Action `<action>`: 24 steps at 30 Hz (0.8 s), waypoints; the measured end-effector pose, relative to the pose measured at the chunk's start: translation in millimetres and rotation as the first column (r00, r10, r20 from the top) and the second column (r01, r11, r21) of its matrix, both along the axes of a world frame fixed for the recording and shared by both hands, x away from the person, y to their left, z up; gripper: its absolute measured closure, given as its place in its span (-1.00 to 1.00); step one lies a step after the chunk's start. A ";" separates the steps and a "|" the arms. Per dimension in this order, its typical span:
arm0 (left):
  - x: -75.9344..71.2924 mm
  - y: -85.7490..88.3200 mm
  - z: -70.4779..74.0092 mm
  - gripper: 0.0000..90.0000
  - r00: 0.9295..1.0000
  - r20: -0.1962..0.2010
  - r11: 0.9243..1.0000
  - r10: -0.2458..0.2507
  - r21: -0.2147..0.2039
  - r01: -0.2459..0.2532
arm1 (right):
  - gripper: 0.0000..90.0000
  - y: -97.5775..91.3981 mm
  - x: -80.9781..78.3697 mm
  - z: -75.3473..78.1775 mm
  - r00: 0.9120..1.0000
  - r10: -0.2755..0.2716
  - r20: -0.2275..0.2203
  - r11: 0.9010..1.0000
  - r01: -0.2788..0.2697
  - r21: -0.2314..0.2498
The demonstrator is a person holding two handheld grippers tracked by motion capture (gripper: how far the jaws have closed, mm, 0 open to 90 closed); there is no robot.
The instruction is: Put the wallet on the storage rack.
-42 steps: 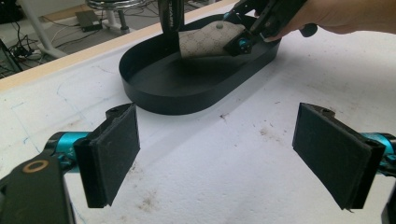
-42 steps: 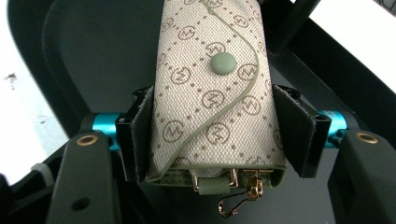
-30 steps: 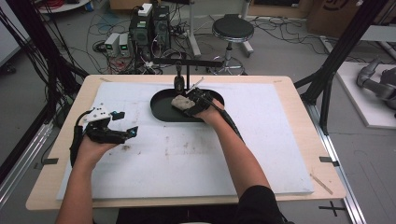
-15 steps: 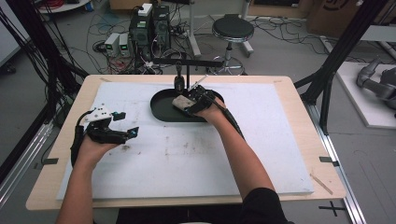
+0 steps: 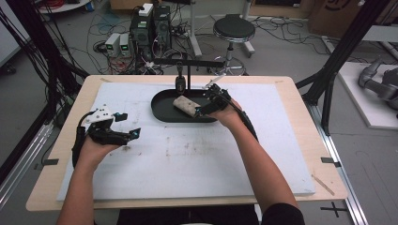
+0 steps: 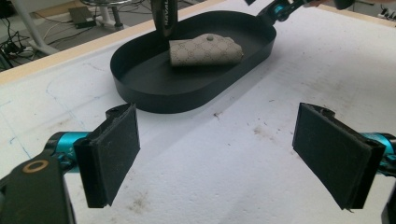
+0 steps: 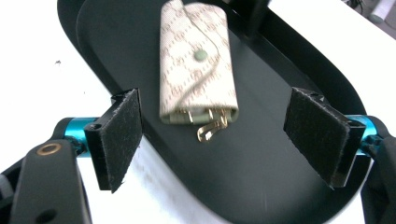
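The right gripper view is revealing a gold clasp (image 7: 211,129) poking from the key pouch (image 7: 196,65), a detail the high view is blurring. The pouch, beige and patterned with a round snap, is lying in the black oval tray (image 5: 162,108) on the bench (image 5: 61,154). The right claw (image 5: 206,101) has just been opening, pads apart around nothing; the left claw (image 5: 126,125) is gaping empty too.

Your way to the key pouch (image 5: 186,106) lay open from above, tray (image 5: 162,111) wall around it, stand post (image 5: 188,75) behind.
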State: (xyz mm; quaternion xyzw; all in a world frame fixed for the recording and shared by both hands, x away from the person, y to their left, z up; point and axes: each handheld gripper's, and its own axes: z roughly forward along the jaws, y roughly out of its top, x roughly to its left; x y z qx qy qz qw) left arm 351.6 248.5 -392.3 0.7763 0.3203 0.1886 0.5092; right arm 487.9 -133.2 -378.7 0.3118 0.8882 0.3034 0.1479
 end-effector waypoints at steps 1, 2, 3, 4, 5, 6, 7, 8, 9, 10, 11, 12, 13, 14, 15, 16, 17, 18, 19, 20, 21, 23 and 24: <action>-0.1 -0.5 0.0 -0.67 1.000 0.001 1.000 -0.001 -0.002 0.001 | -0.56 -3.4 -1.7 0.6 1.000 -0.008 -0.011 1.000 0.008 -0.010; -0.2 -1.0 -0.1 -0.67 1.000 0.000 1.000 -0.001 -0.003 0.001 | -0.57 -6.6 -3.9 1.3 1.000 -0.018 -0.016 1.000 0.017 -0.017; -0.2 -1.2 -0.1 -0.67 1.000 0.001 1.000 -0.001 -0.003 0.001 | -0.57 -10.2 -7.4 2.3 1.000 -0.022 -0.004 1.000 0.022 -0.008; -0.1 -1.4 -0.2 -0.67 1.000 0.001 1.000 -0.001 -0.005 0.001 | -0.57 -14.4 -11.1 3.3 1.000 -0.016 0.013 1.000 0.016 0.012; 0.0 -1.5 -0.2 -0.67 1.000 0.001 1.000 -0.001 -0.005 0.001 | -0.57 -18.0 -14.8 4.4 1.000 -0.020 0.016 0.999 0.020 0.028; 0.1 -1.7 -0.3 -0.67 1.000 0.002 1.000 0.000 -0.005 0.000 | -0.57 -20.7 -16.9 5.1 1.000 -0.023 0.015 0.999 0.023 0.031; 0.2 -1.8 -0.6 -0.67 1.000 0.002 1.000 0.002 -0.006 -0.002 | -0.57 -25.0 -19.8 6.2 1.000 -0.024 0.011 0.999 0.024 0.032; 0.2 -2.1 -1.0 -0.67 1.000 0.002 1.000 0.005 -0.011 -0.005 | -0.57 -27.5 -22.2 7.4 1.000 -0.031 0.003 0.999 0.031 0.025; 0.4 -2.1 -1.4 -0.67 1.000 0.000 1.000 0.005 -0.013 -0.005 | -0.57 -30.0 -24.8 9.0 0.999 -0.035 0.000 0.999 0.035 0.022; 0.6 -2.4 -1.7 -0.67 1.000 -0.001 1.000 0.006 -0.014 -0.006 | -0.57 -32.8 -27.9 10.9 0.999 -0.035 0.002 0.999 0.035 0.029; 0.5 -2.8 -1.9 -0.67 1.000 -0.002 1.000 0.008 -0.013 -0.008 | -0.57 -36.1 -32.0 12.4 0.999 -0.031 0.024 0.998 0.029 0.046; 0.6 -2.9 -1.8 -0.67 1.000 -0.001 1.000 0.008 -0.012 -0.008 | -0.57 -38.9 -36.5 13.7 0.999 -0.026 0.030 0.998 0.024 0.062; 0.6 -2.9 -1.7 -0.67 1.000 0.000 1.000 0.007 -0.012 -0.007 | -0.57 -41.5 -41.0 14.6 0.999 -0.027 0.032 0.997 0.025 0.070; 0.6 -2.9 -1.6 -0.67 1.000 0.000 1.000 0.005 -0.012 -0.005 | -0.57 -44.3 -45.2 14.7 0.999 -0.028 0.032 0.997 0.025 0.076; 0.7 -3.2 -1.7 -0.67 1.000 0.002 1.000 0.005 -0.012 -0.005 | -0.57 -46.4 -48.1 14.8 0.999 -0.027 0.028 0.997 0.025 0.078; 0.7 -3.4 -1.8 -0.67 1.000 0.001 1.000 0.005 -0.011 -0.005 | -0.57 -50.4 -52.8 14.8 0.999 -0.026 0.031 0.997 0.023 0.076; 0.8 -3.8 -2.1 -0.67 1.000 0.002 1.000 0.006 -0.013 -0.006 | -0.57 -54.4 -57.1 14.5 0.999 -0.022 0.044 0.996 0.018 0.089; 0.8 -4.2 -2.4 -0.67 1.000 0.001 1.000 0.006 -0.015 -0.006 | -0.57 -58.3 -61.1 14.1 0.999 -0.023 0.047 0.995 0.018 0.101; 1.0 -4.5 -2.8 -0.67 1.000 0.000 1.000 0.006 -0.016 -0.006 | -0.57 -62.1 -64.5 13.8 0.999 -0.026 0.045 0.995 0.021 0.102; 1.2 -4.7 -3.1 -0.67 1.000 0.000 1.000 0.006 -0.015 -0.006 | -0.57 -65.8 -68.2 13.3 0.998 -0.033 0.045 0.994 0.028 0.103; 1.3 -5.0 -3.4 -0.67 1.000 0.000 1.000 0.006 -0.014 -0.006 | -0.57 -70.1 -71.8 12.5 0.998 -0.034 0.056 0.993 0.027 0.118; 1.6 -5.5 -3.9 -0.67 1.000 0.001 1.000 0.005 -0.017 -0.005 | -0.57 -79.0 -78.2 10.9 0.997 -0.039 0.065 0.991 0.030 0.133; 1.7 -5.7 -4.1 -0.67 1.000 0.001 1.000 0.005 -0.018 -0.005 | -0.57 -82.7 -81.6 9.7 0.997 -0.047 0.066 0.989 0.037 0.143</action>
